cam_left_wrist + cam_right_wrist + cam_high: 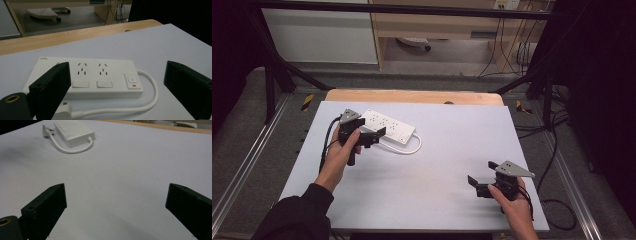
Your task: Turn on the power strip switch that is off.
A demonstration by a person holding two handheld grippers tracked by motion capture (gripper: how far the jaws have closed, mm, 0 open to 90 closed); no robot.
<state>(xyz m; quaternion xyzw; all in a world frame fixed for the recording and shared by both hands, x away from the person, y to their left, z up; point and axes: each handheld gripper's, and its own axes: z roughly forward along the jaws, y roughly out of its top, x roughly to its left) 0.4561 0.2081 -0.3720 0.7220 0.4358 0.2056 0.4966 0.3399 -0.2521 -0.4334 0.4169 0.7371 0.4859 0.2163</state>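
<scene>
High view has the left gripper (374, 136) wide open and empty at the power strip's (388, 125) near edge, left gripper view puts its plug (62, 111) by one jaw, likely nudged away on closing, right gripper view shows the right gripper (115, 212) open, empty, well clear.

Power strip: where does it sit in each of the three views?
High view: power strip left of centre, beside the left gripper.
Left gripper view: centre, between the open jaws.
Right gripper view: top left, far off.
Shared landmark: its looped white cord.
</scene>
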